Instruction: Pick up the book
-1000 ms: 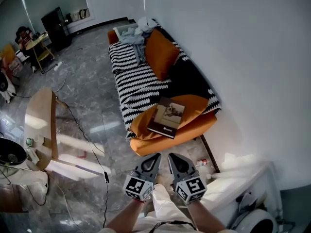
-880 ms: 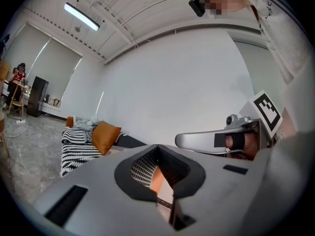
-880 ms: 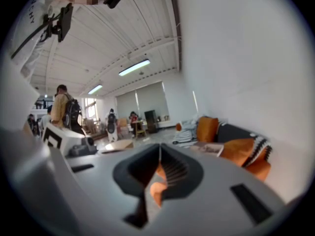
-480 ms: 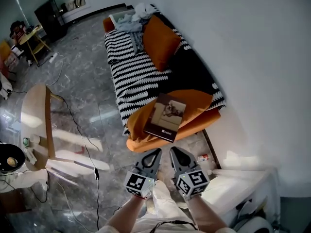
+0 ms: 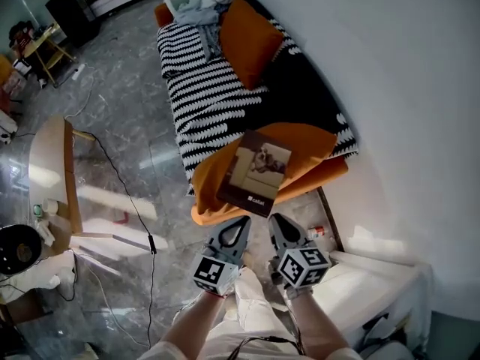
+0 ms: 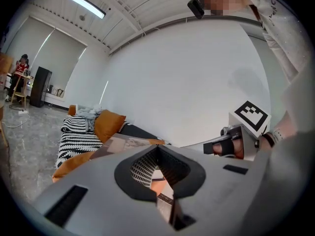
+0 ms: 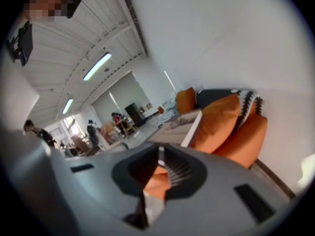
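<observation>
The book (image 5: 255, 172), dark-covered with a pale photo, lies flat on an orange cushion (image 5: 311, 145) at the near end of the sofa (image 5: 199, 100). Both grippers hover side by side just short of that end, above the floor and apart from the book. My left gripper (image 5: 241, 222) points at the book's near corner, its jaws closed tip to tip and empty. My right gripper (image 5: 276, 220) is shut too and holds nothing. The left gripper view shows the book (image 6: 125, 142) beyond the closed tips (image 6: 157, 147). In the right gripper view the book's (image 7: 179, 124) white page edge sits ahead of the tips (image 7: 161, 149).
A striped blanket, an orange pillow (image 5: 247, 40) and crumpled clothes cover the sofa along the white wall. A wooden table (image 5: 49, 163) stands on the left, with a black cable (image 5: 127, 201) across the marble floor. A small can (image 5: 313, 232) lies by the sofa foot beside a white unit (image 5: 352, 283).
Both grippers have come closer to the sofa's near end and lower, so the book now lies just ahead of their tips. The right gripper has rolled. Both stayed shut.
</observation>
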Available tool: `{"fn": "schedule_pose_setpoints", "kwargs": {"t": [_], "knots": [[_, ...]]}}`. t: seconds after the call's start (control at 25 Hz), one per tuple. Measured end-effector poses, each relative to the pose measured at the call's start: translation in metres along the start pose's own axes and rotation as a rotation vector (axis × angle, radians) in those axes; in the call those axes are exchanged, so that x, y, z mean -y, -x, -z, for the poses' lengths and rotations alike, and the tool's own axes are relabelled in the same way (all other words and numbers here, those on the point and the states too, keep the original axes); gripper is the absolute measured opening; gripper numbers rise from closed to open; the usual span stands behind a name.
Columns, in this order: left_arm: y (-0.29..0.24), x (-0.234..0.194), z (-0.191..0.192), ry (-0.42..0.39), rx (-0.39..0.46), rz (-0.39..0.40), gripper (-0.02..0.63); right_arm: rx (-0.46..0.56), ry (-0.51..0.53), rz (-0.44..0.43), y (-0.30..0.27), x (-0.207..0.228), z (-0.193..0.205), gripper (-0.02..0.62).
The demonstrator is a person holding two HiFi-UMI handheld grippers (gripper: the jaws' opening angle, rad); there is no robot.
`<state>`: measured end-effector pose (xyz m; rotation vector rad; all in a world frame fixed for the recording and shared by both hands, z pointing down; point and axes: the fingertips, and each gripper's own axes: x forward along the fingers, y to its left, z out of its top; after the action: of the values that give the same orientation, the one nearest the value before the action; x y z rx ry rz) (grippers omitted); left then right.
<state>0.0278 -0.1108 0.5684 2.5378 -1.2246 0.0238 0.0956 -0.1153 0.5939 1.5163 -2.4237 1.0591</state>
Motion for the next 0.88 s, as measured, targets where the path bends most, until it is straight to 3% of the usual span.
{"fn": "schedule_pose_setpoints", "kwargs": {"t": [0.16,0.48,0.88], "knots": [[-0.009,-0.004,0.005,-0.006,-0.014,-0.008,0.023,-0.034,-0.124,-0.006,-0.006,0.017,0.004,0.045],[-0.02,-0.016,-0.003,0.074,-0.005,-0.048,0.023,-0.085,-0.29,-0.065,-0.021,0.025,0.016,0.138],[-0.036,-0.018,0.0,0.07,-0.022,0.002,0.023,-0.094,-0.503,-0.108,-0.031,0.033,0.026,0.207]]}}
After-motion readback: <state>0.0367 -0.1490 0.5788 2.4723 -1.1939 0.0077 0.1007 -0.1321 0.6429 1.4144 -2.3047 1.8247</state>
